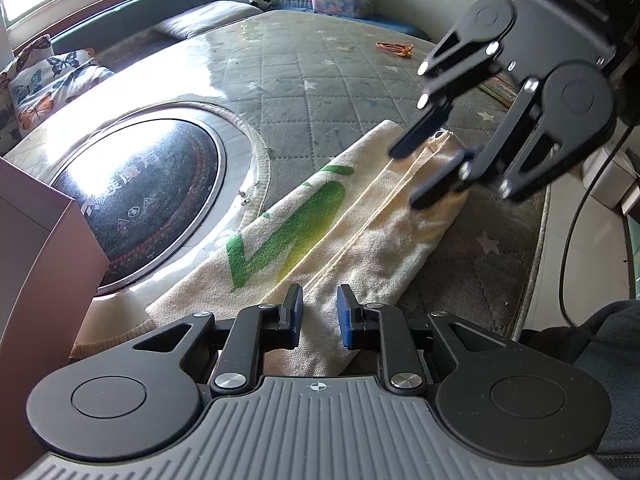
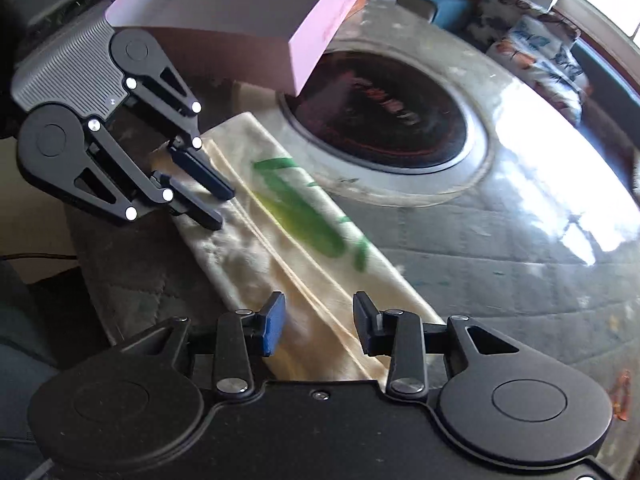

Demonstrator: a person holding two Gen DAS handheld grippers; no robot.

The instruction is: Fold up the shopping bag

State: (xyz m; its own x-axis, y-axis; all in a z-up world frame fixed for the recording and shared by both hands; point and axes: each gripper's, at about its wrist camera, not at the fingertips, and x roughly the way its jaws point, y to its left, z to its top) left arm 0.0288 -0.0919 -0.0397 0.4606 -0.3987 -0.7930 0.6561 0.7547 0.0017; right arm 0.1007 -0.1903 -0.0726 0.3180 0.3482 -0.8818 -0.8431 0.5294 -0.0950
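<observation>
I see a grey quilted table cover (image 1: 352,76) with stars, a round black glass cooktop (image 1: 148,196) set in it, a pink cardboard box (image 2: 256,20), and an orange clip (image 1: 394,49) far off.

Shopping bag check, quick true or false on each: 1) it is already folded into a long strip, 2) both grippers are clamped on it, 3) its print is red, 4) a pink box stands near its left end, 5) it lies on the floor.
1) True: the shopping bag lies as a long narrow strip.
2) False: the left gripper and the right gripper are both open, one at each end.
3) False: the print is green.
4) True: the pink box stands by the left gripper's end.
5) False: it lies on the quilted table cover.
</observation>
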